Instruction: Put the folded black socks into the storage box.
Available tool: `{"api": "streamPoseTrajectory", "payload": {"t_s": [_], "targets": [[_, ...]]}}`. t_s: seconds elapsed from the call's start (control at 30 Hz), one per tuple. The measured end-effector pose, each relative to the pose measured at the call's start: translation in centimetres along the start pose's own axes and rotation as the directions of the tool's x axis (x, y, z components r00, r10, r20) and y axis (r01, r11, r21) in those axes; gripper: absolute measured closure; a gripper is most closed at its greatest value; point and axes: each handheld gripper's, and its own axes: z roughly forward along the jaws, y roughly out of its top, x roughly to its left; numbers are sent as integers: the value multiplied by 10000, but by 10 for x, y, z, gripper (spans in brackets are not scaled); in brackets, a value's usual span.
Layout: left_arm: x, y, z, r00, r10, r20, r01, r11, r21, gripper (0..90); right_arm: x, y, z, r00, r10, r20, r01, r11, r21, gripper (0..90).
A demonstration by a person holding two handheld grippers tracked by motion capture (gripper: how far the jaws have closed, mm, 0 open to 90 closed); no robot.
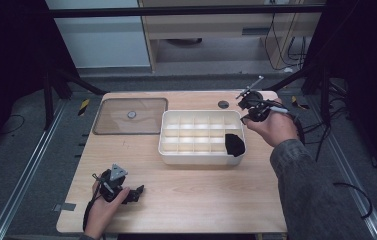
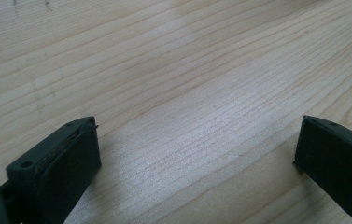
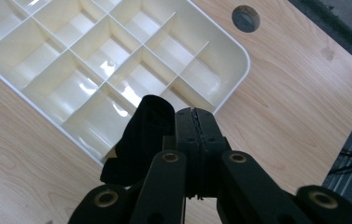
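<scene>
Two tongs worked the counter (image 1: pixel 186 200): right tongs (image 3: pixel 195 114), pressed together and empty, hung mid-right of the high view, apparently having dropped the black cloth (image 1: pixel 234 144) in the tray's (image 1: pixel 201 159) lower-right compartment. Left tongs (image 1: pixel 137 192), gaping wide, idled lower left, holding nothing.

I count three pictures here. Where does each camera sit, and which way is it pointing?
High view: above the person's side, looking forward and down on the table; both forearms, left claw and right claw show.
Left gripper view: on the left claw, facing bare wood between open jaws.
Right gripper view: on the right claw, jaws shut, looking down at the tray and black cloth.
Shared: tray and cloth also appear from above.
</scene>
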Motion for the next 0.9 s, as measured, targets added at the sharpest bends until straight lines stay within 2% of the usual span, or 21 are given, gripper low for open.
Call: {"api": "streamPoseTrajectory", "payload": {"t_s": [0.37, 0.6, 0.9], "targets": [[0, 0, 0, 10000, -26, 10, 26, 10000, -24, 0, 12, 7, 26, 9994, -167, -308, 179, 9991, 385, 900], [0, 0, 0, 10000, -19, 13, 19, 10000, -21, 0, 12, 10, 38, 9988, -171, -448, 200, 9977, 640, 900], [1, 0, 0, 10000, -39, -48, 39, 10000, -39, 0, 12, 12, 46, 9984, -126, -542, 173, 9960, 873, 900]]}}
